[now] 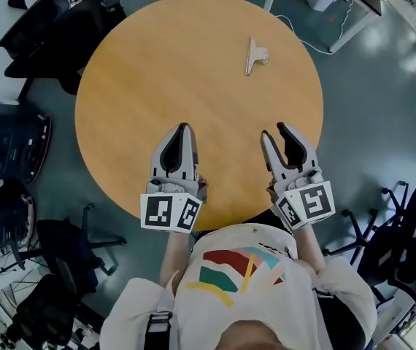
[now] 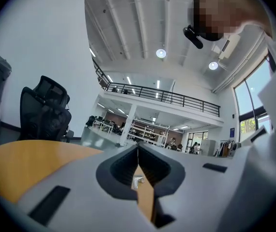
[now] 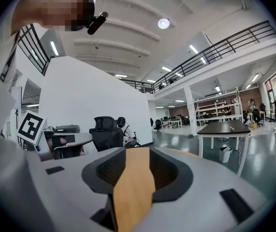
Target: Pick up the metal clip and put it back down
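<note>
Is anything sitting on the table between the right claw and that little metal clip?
No. In the head view, only bare wooden table lies between the right claw and the metal clip.

An open-plan office in a tall hall — black swivel chairs [image 1: 62,28] crowd beside a round wooden bench [image 1: 193,93] on a grey-green floor [image 1: 368,122]. Farther off are a railed mezzanine [image 2: 162,96], a dark-topped desk [image 3: 225,127], storage racks [image 2: 145,129] and round ceiling lamps [image 2: 161,53].
</note>
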A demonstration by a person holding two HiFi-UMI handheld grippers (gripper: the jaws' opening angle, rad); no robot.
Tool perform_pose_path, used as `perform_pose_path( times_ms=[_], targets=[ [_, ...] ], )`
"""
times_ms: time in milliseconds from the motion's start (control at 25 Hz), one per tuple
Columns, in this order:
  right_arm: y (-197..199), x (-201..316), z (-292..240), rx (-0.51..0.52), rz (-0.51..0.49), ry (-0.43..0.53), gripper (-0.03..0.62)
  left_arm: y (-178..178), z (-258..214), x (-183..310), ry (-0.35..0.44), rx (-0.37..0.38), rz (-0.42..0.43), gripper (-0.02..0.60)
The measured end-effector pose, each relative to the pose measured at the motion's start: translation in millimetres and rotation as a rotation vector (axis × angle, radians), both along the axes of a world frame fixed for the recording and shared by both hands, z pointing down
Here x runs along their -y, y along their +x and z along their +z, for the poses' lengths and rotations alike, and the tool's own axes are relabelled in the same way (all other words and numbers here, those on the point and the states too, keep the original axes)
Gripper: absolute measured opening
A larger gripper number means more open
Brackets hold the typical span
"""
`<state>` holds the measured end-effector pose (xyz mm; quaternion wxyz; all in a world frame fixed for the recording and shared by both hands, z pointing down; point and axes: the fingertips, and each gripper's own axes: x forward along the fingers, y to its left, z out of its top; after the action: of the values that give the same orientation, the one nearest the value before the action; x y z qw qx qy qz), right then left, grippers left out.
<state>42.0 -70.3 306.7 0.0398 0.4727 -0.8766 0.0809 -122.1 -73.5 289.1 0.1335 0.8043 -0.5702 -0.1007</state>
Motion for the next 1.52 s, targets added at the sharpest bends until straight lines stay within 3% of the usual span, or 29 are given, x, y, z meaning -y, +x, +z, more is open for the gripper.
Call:
perform_pose_path(
  times_ms=[280, 360, 480, 600, 880, 1200, 1520],
  targets=[
    [16.5, 84.7, 34.7, -0.090, -0.059, -0.019, 0.284, 1.7, 24.7, 25.1, -0.053, 0.009, -0.016, 0.048],
    [26.3, 122.5, 48.8, -0.163, -0.096, 0.004, 0.291, 5.2, 36.8, 35.7, -0.076, 0.011, -0.013, 0.048],
    [31.0, 172.2, 83.2, -0.274, -0.235, -0.005, 0.290, 16.9, 54.7, 53.0, -0.104, 0.021, 0.001, 0.048],
    [32.3, 220.3, 123.4, -0.332, -0.356, -0.054, 0.290, 30.0, 79.2, 78.5, -0.139, 0.035, 0.014, 0.048],
    [36.8, 308.5, 211.8, -0.483, -0.529, -0.187, 0.290, 55.3, 140.4, 126.7, -0.234, 0.046, 0.047, 0.048],
    [40.8, 325.1, 272.9, -0.679, -0.696, -0.284, 0.290, 40.8, 187.7, 148.4, -0.301, 0.057, -0.029, 0.048],
    [39.4, 327.2, 284.6, -0.641, -0.726, -0.331, 0.288, 50.9, 200.6, 151.2, -0.326, 0.049, -0.002, 0.048]
  ],
)
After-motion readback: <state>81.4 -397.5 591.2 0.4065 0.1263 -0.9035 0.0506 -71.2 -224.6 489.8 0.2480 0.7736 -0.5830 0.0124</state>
